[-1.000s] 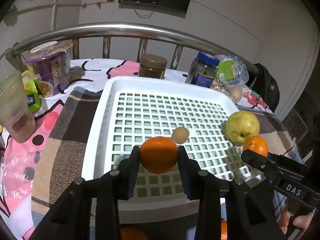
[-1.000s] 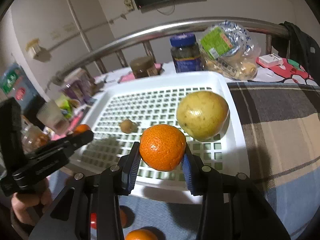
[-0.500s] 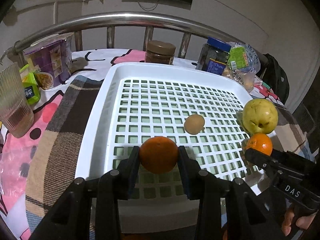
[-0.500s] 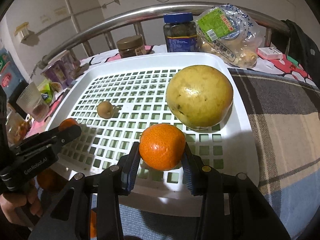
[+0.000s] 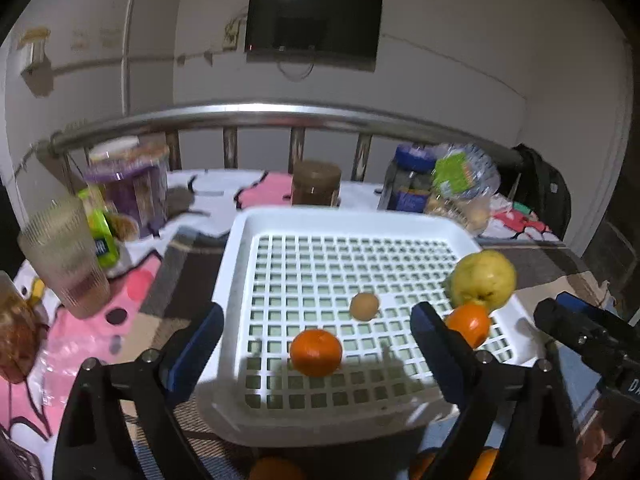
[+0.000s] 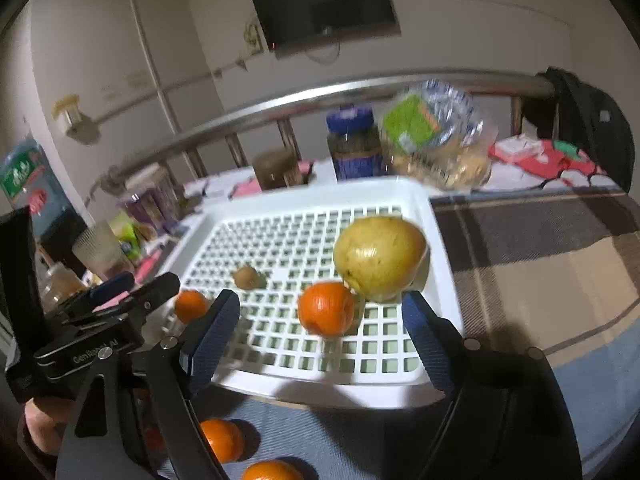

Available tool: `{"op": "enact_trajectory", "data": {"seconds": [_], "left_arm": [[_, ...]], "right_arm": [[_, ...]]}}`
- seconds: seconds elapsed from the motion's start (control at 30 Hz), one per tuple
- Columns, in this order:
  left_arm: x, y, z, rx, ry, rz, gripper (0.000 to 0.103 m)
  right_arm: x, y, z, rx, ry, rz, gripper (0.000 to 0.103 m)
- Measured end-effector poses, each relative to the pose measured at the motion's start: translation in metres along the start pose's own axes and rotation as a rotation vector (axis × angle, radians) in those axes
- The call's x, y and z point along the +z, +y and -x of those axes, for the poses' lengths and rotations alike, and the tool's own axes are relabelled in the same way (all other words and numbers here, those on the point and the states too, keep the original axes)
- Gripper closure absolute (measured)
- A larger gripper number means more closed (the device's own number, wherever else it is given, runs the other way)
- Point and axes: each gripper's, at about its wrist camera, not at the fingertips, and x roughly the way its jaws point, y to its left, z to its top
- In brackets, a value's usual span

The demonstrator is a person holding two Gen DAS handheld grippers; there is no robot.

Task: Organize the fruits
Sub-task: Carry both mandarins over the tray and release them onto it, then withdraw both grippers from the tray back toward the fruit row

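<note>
A white plastic lattice tray [image 5: 240, 240] holds two dimpled tangerines, a smooth yellow pear [image 6: 380, 258] and a small brown kiwi [image 5: 364, 307]. The left gripper [image 5: 316, 326] gapes wide, empty, one tangerine [image 5: 316, 352] lying between its blue ribbed pads. The right gripper [image 6: 320, 320] likewise spreads around the other tangerine [image 6: 326, 309], which touches the pear. Jars [image 6: 354, 142] crowd behind.

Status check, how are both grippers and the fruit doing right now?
Left gripper open, empty. Right gripper open, empty. Two oranges, pear, small brown fruit in tray. More oranges outside near edge; nothing blocking.
</note>
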Motion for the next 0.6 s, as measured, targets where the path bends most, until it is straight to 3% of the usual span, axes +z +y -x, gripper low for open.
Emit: {"op": "enact_trajectory", "data": {"seconds": [0.2,0.6], "left_arm": [[0.001,-0.011,0.042,0.038,-0.109,-0.065,0.001],[-0.011,-0.013,0.096,-0.004,-0.165,-0.079,0.000]], "right_arm": [[0.001,0.006,0.045,0.028,-0.112,0.010,0.009],[-0.011,0.020,0.107,0.048,-0.213,0.054,0.005]]}}
